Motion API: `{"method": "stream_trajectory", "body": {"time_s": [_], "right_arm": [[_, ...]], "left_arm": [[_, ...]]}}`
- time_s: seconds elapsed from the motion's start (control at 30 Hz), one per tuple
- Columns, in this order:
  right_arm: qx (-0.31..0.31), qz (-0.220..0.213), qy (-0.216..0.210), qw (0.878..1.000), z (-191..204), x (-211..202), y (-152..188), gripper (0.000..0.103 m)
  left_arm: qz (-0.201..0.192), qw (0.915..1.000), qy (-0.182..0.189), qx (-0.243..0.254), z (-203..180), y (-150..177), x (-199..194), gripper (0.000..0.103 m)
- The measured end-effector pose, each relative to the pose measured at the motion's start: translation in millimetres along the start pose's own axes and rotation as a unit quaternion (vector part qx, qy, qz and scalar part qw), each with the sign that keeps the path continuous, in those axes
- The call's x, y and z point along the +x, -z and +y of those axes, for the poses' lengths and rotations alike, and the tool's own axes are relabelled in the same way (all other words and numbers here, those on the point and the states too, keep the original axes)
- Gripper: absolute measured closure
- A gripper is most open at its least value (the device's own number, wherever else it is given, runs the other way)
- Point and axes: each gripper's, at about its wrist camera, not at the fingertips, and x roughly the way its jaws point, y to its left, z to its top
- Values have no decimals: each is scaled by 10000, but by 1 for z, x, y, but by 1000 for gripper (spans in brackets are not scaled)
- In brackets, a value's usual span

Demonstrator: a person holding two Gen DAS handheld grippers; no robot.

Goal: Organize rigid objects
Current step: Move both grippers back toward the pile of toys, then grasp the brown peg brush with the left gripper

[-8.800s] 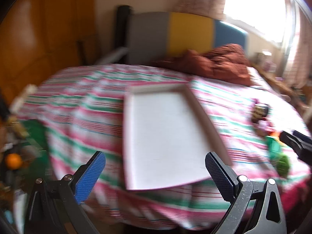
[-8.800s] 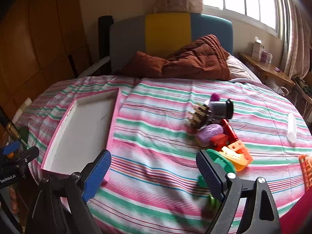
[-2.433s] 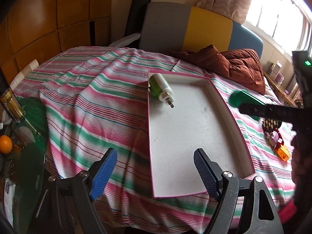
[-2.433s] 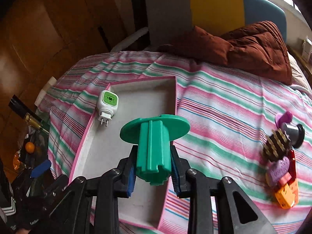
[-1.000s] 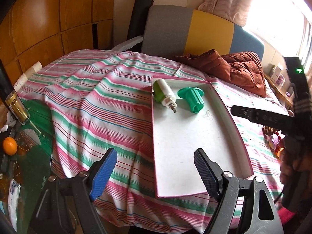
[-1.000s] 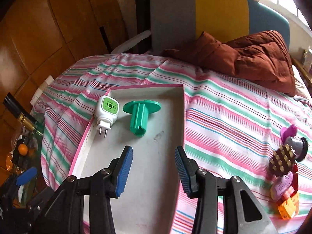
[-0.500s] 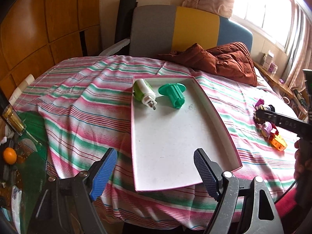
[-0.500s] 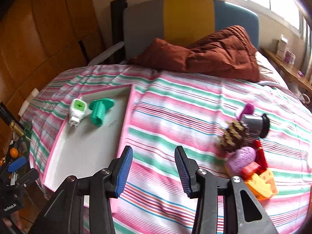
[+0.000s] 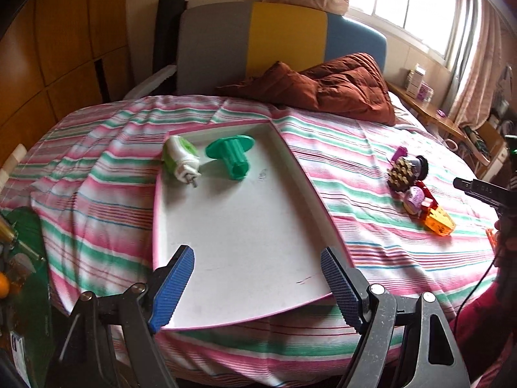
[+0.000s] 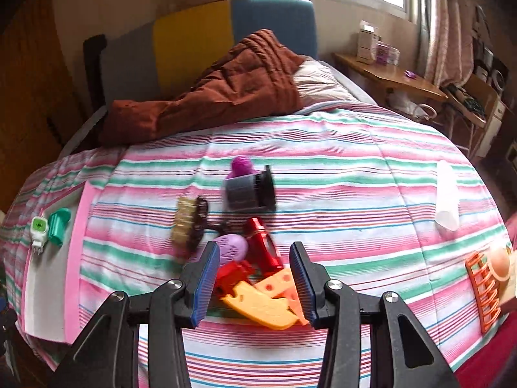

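A pink-rimmed white tray [image 9: 226,226] lies on the striped bed. In it are a white and green plug-in device [image 9: 180,158] and a green flanged plastic part [image 9: 232,155]. My left gripper [image 9: 258,284] is open and empty over the tray's near edge. My right gripper [image 10: 255,278] is open and empty above a pile of small toys: orange-yellow pieces [image 10: 265,300], a red piece [image 10: 261,242], a purple egg shape [image 10: 231,247], a brush [image 10: 187,223] and a grey and black cylinder [image 10: 248,190]. The pile also shows in the left wrist view [image 9: 416,190].
A brown quilt [image 10: 206,97] lies at the head of the bed. A white tube [image 10: 447,194] and an orange grid rack [image 10: 484,287] sit at the bed's right side. A wooden shelf [image 10: 391,77] stands by the window. A green glass table [image 9: 22,258] is at left.
My right gripper has swung right from the tray to just over the toy pile, still open. My left gripper stays open at the tray's near edge.
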Motion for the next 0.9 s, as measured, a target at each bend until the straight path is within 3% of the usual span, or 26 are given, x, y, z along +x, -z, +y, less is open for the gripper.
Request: {"method": "stream_trajectory", "body": {"time_s": [0.13,0.3,0.5,0.73,0.9], "right_arm": [[1004,60,-136,9948,-43,5,1,58],[1515,-21,-339,9879,-59,1,1,58],[1784,81,-432,9830,-68,5,4,58],[1967,215,-571,9786,-74,10,6,58],[1965,322,-643,9779,-74,14,6,58]], "left_arm": [[32,9993,188,309,-26,-8,8,22],[239,9959,611,616,-68,-17,27,22],[573,9891,1006,910,-118,-25,56,22],[826,9836,1369,828,-152,-54,87,23],[848,9819,1401,954,-183,-80,110,16]]}}
